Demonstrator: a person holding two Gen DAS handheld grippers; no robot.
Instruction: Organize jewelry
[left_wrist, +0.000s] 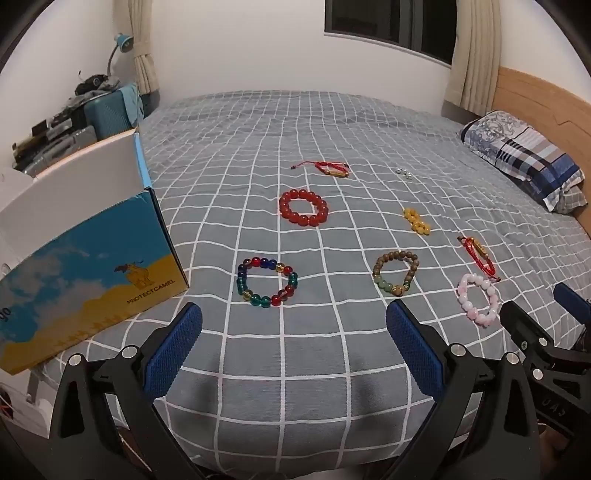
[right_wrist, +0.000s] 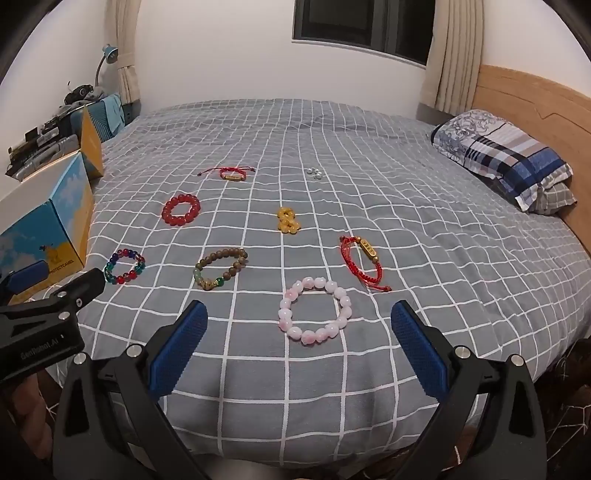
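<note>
The bed (right_wrist: 369, 155) carries everything: a grey cover with a white grid, a wooden headboard along its right edge and a blue-and-white patterned pillow (right_wrist: 506, 162) at its far right corner. At the left edge stands an open cardboard box (left_wrist: 92, 266), printed in blue sky and yellow sand with a camel figure and the word "PROTECTCAMEL"; its white flap is raised.

Left gripper (left_wrist: 293, 325) — both blue-padded fingers stand wide apart above the near edge, nothing between them. Right gripper (right_wrist: 299, 325) — likewise spread wide and empty. In the right wrist view the left gripper's body shows white lettering, partly legible as "GenRobot.AI".

Jewelry, laid flat and separate on the cover:
- Pink bead bracelet (right_wrist: 316, 317), pale glossy beads, nearest the near edge on the right, just ahead of the right gripper.
- Multicolour glass bracelet (left_wrist: 266, 282), red, blue, green and amber beads, near the box.
- Brown wooden bracelet (left_wrist: 395, 273) with several green beads and a gold charm, between the two above.
- Red bead bracelet (left_wrist: 303, 207), large glossy beads, further in toward the middle.
- Red cord bracelet (right_wrist: 364, 264) with a gold bar, right of centre.
- Second red cord bracelet (left_wrist: 328, 168) with a gold bar, beyond the red beads.
- Yellow bead cluster (right_wrist: 288, 220), bunched together.
- Small pearl-like pieces (right_wrist: 314, 172), farthest in, too small to identify.
</note>
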